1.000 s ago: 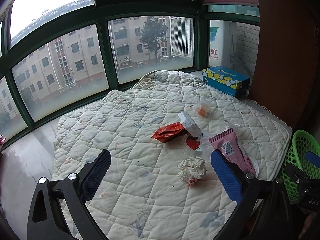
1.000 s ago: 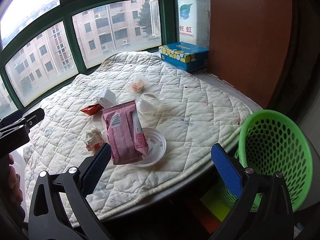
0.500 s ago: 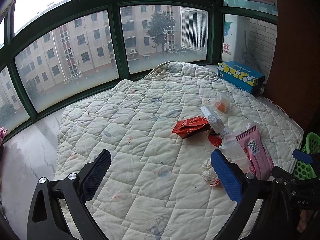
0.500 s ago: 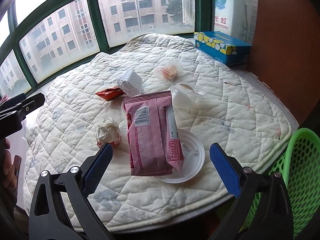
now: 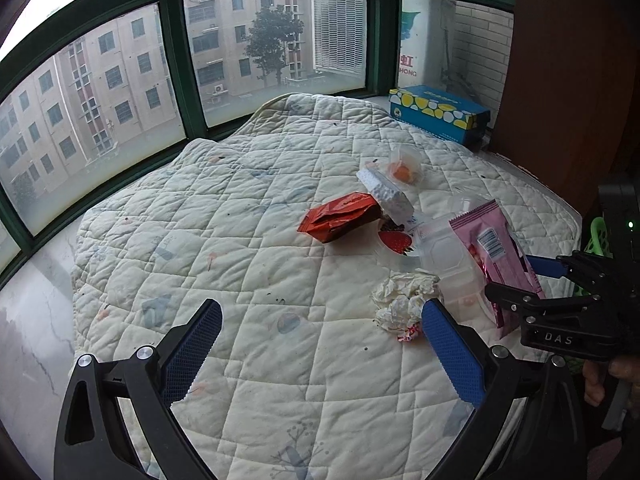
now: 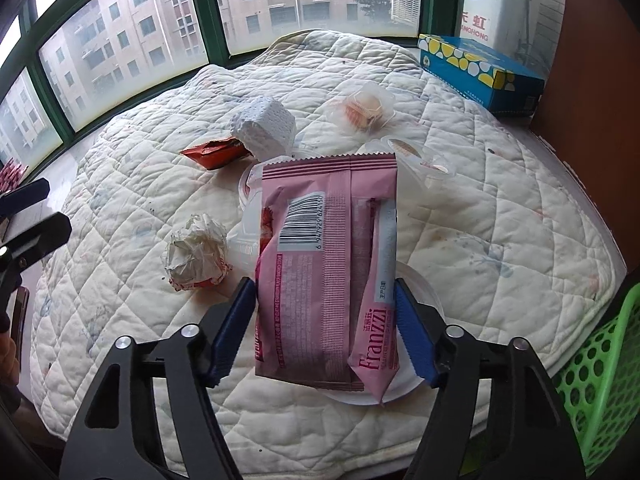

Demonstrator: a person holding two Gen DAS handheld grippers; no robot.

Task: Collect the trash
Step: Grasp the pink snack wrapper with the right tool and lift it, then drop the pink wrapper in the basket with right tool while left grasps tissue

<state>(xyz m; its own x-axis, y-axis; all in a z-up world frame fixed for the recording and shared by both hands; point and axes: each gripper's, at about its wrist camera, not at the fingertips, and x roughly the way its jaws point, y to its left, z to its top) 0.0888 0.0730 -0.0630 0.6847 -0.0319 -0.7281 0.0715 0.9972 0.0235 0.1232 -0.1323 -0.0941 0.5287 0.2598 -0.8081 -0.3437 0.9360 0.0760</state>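
Observation:
Trash lies on a quilted table. A pink snack wrapper rests on a clear plastic lid. My right gripper is closing on it, and the pads touch its two long edges. The left wrist view shows that gripper astride the pink wrapper. My left gripper hangs open over bare quilt with nothing between its fingers. A crumpled paper ball sits just beyond its right finger. Farther back lie a red wrapper, a white foam block and a clear cup.
A green mesh basket stands off the table's near right edge. A blue tissue box sits at the back right by a brown wall. Windows ring the far side. More clear plastic packaging lies behind the pink wrapper.
My right gripper came forward and down over the pink wrapper, and its jaws narrowed from wide open to the wrapper's edges. My left gripper sank a little toward the quilt.

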